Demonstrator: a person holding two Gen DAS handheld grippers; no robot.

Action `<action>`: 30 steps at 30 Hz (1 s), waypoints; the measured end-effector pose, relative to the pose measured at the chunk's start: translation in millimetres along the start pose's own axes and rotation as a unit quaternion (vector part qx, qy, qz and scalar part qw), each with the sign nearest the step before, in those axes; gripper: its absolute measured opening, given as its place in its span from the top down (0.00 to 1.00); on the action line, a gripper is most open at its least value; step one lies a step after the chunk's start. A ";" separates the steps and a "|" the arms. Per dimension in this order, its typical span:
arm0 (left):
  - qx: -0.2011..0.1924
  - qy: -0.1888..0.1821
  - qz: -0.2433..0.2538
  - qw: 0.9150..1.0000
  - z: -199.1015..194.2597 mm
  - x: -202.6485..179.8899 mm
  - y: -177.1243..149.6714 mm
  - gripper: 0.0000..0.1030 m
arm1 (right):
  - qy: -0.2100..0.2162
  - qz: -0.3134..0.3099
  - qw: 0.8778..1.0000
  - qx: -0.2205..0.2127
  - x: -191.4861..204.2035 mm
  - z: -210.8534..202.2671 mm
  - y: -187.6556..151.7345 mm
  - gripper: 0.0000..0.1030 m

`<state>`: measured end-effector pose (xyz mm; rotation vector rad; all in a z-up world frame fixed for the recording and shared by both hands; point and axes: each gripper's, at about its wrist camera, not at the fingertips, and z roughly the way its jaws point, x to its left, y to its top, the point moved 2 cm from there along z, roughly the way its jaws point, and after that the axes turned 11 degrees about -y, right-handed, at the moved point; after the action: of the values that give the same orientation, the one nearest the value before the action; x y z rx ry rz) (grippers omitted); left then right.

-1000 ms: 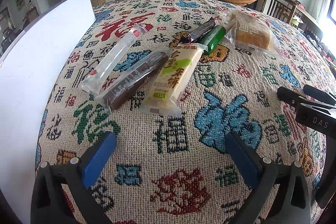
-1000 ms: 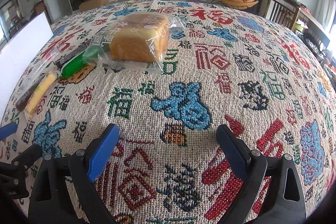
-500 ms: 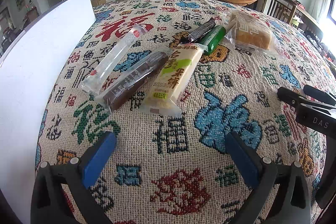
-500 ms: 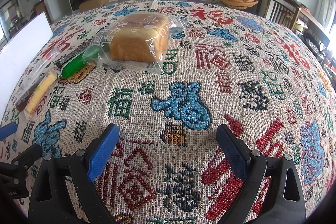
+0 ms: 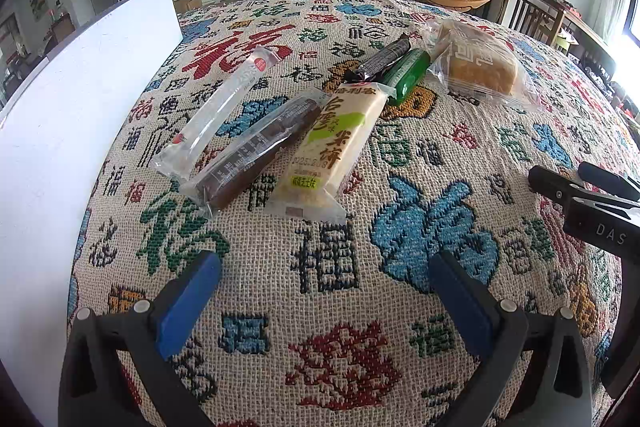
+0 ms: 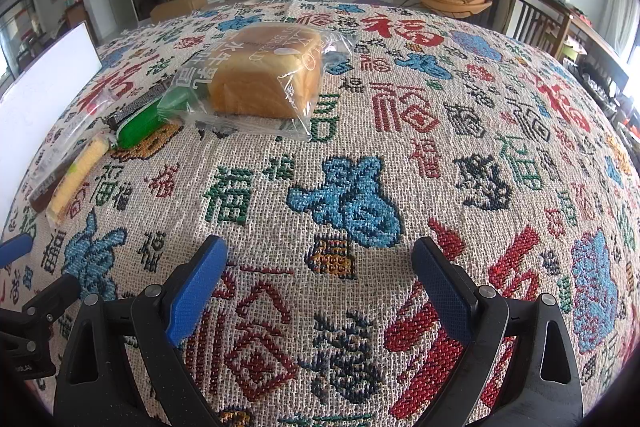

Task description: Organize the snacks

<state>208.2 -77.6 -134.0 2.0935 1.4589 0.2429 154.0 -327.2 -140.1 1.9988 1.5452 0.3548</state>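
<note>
Several wrapped snacks lie on a patterned tablecloth (image 5: 328,267). In the left wrist view a clear long packet (image 5: 224,103), a brown bar (image 5: 256,151), a yellow rice cake pack (image 5: 336,143), a dark bar (image 5: 384,59), a green bar (image 5: 408,75) and a bagged bread loaf (image 5: 480,67) lie ahead. My left gripper (image 5: 324,291) is open and empty, short of the rice cake pack. My right gripper (image 6: 320,279) is open and empty, well short of the bread loaf (image 6: 268,75). The green bar (image 6: 140,123) and rice cake pack (image 6: 76,179) lie to its left.
A white board (image 5: 80,107) stands along the table's left side; it also shows in the right wrist view (image 6: 44,99). The right gripper's body (image 5: 592,203) shows at the left view's right edge. Chairs (image 6: 552,15) stand beyond the table at the right.
</note>
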 end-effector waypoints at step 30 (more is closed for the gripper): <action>0.000 0.000 0.000 1.000 0.1 -0.2 -0.2 0.00 | 0.000 0.000 1.000 0.000 -0.9 -0.6 -0.1 0.07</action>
<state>208.0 -77.8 -134.2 2.0931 1.4585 0.2436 153.4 -327.8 -139.6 1.9987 1.5448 0.3544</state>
